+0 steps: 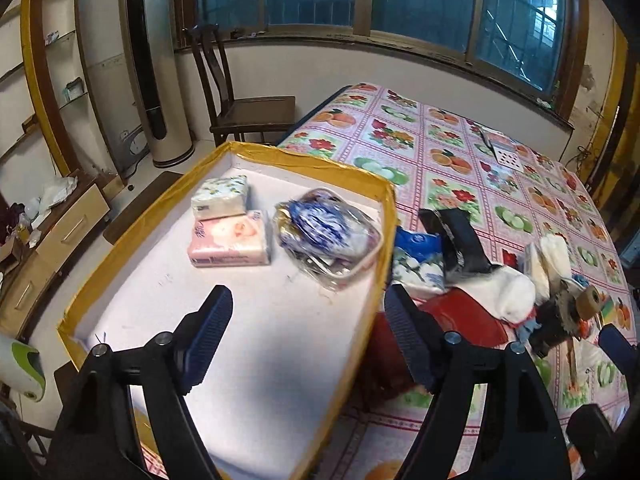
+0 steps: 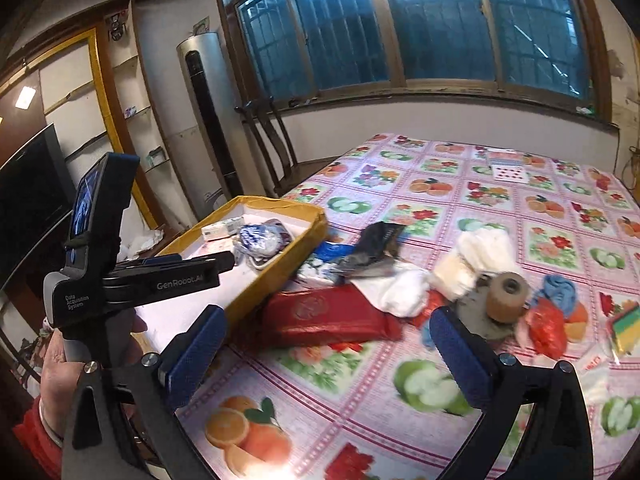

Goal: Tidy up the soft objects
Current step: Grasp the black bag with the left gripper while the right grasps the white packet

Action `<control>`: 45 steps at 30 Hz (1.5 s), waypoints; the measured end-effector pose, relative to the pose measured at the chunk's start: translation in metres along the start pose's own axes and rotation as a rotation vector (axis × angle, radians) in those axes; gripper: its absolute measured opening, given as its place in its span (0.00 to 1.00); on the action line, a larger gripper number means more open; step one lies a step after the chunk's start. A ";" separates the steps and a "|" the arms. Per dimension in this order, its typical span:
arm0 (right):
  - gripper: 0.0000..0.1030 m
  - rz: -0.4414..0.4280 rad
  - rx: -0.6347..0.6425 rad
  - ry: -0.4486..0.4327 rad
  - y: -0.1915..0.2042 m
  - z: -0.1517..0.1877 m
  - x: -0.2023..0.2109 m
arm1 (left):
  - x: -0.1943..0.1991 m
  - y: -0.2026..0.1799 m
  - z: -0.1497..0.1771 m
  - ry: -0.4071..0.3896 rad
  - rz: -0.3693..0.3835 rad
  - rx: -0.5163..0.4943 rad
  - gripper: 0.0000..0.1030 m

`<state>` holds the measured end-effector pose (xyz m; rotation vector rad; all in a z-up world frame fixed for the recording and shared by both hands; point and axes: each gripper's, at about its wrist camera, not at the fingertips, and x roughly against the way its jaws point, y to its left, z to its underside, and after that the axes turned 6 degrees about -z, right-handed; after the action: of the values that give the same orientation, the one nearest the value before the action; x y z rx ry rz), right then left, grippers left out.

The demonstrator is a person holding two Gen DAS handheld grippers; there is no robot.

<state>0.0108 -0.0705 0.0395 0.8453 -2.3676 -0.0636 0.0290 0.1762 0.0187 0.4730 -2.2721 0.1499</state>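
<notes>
Both grippers are up off the tabletop [image 2: 400,412] with its fruit-print cloth, and both are empty. The left gripper [image 1: 308,332] hangs over the near end of the shallow yellow-rimmed tray [image 1: 384,216], jaws spread wide, nothing between them. The right gripper [image 2: 324,348] is spread just as wide and points at the heap of things beside the tray. Inside the tray sit 3 items already: a flowered tissue pack [image 1: 219,196], a pink tissue pack [image 1: 230,238] touching it on the near side, and a clear pouch [image 1: 326,236] of blue-and-white stuff leaning against the right rim. By the look of it we are between picks, with the sorting well under way but far from done. Outside the tray lie a blue-and-white tissue pack [image 2: 320,270] just beside the rim, a red package [image 2: 332,316] in front, a dark wrapper [image 2: 376,244], a white cloth [image 2: 404,288], a pale folded bundle [image 2: 476,256], a brown roll [image 2: 508,292], a blue rag [image 2: 560,292] and a red bag [image 2: 548,328], all crowded together and overlapping. The red package lies nearest the right gripper, so the next move probably calls for a drop down and forward to straddle its long edge, then a lift clear of the white cloth resting on its far end. The free floor of the tray is at the near end, under the left gripper, which may need to back off.
</notes>
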 end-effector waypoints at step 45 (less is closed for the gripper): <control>1.00 0.205 -0.336 0.032 -0.201 0.047 0.074 | -0.127 -0.177 -0.069 0.424 0.243 -0.179 0.66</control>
<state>0.0510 -0.2807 -0.0074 0.4394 -2.3116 -0.3499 0.2220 0.0670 -0.0349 0.0591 -1.8955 0.1505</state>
